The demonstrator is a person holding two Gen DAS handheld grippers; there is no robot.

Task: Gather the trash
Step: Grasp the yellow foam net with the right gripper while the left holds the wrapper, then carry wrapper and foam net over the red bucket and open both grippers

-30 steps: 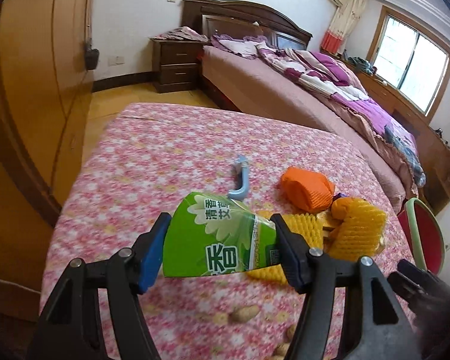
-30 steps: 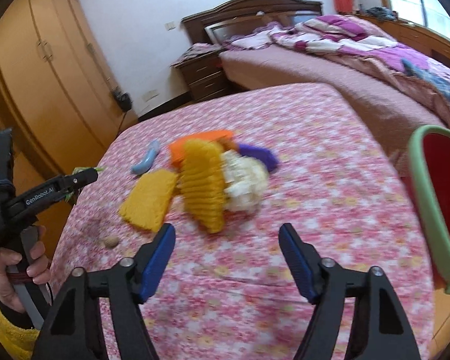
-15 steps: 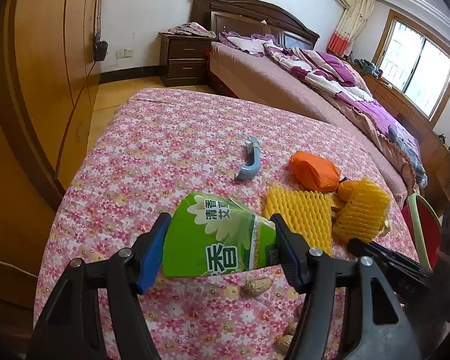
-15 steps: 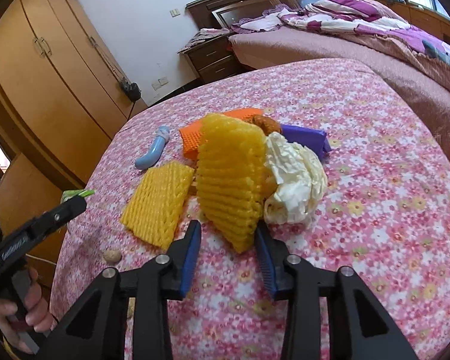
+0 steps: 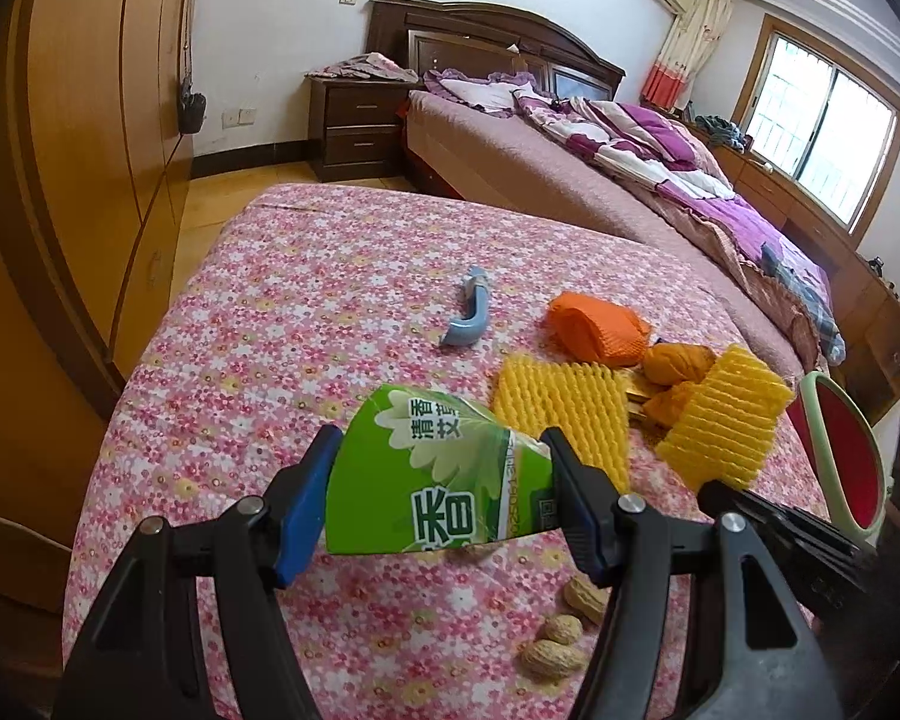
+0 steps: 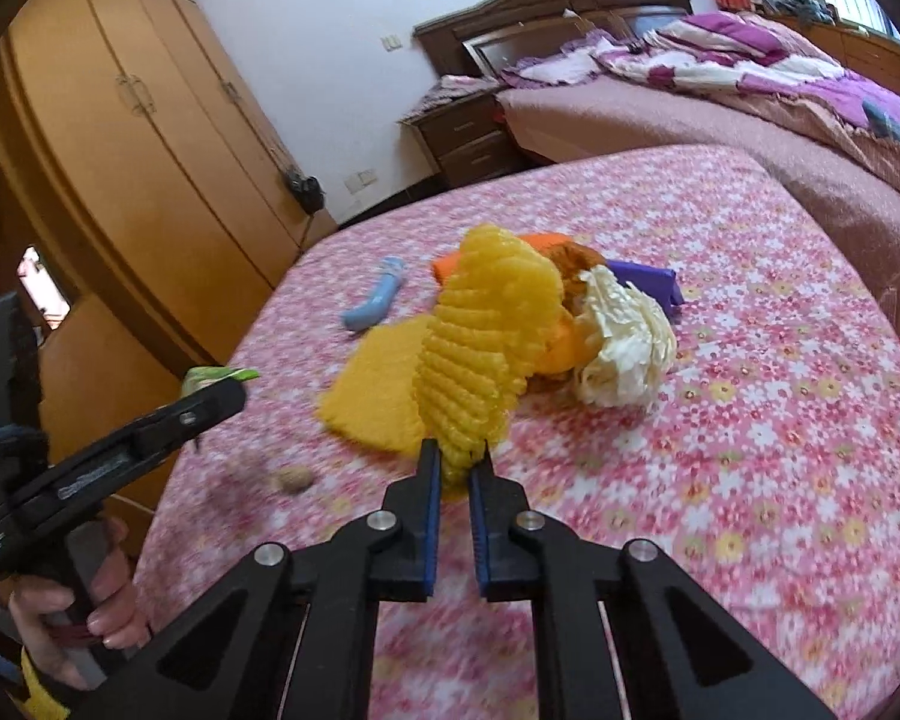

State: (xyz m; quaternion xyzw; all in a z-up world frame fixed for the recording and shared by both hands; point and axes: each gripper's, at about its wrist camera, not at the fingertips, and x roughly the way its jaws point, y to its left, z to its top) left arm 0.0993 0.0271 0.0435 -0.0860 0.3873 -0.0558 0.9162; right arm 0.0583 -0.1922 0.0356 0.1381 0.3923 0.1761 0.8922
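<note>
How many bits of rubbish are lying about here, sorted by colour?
Yellow foam nets: 2
Orange foam net: 1
Orange peel: 1 pile
Green packet: 1
Blue handle: 1
Purple piece: 1
White crumpled wrapper: 1
Tan peanuts: 3
Total: 11

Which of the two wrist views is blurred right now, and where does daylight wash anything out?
Right wrist view: motion blur smears the flowered bedspread and the peanut; the yellow foam net in the right gripper is softened too. Left wrist view: sharp, though the window is blown out white; fisheye bends the wardrobe.
</note>
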